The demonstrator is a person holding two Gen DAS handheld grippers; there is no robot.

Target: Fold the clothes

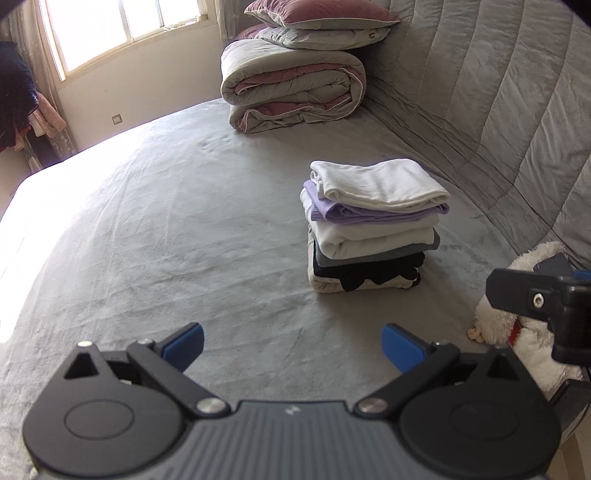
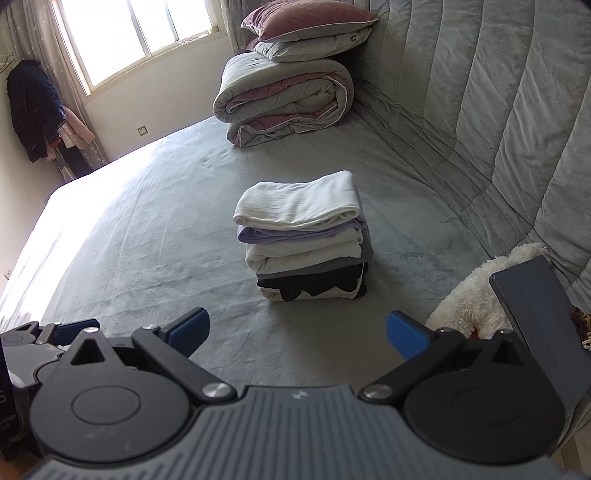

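While both grippers hang over the grey bed, I see my left gripper with its blue pads spread wide and nothing between them. At far left hang dark clothes beside the window. The stack of folded clothes sits on the bed ahead, white piece on top, then lilac, white, grey and black below. Behind it lie a rolled quilt and two pillows. My right gripper is spread too, empty, with the stack straight ahead. A white plush toy lies at the right edge, against the padded headboard.
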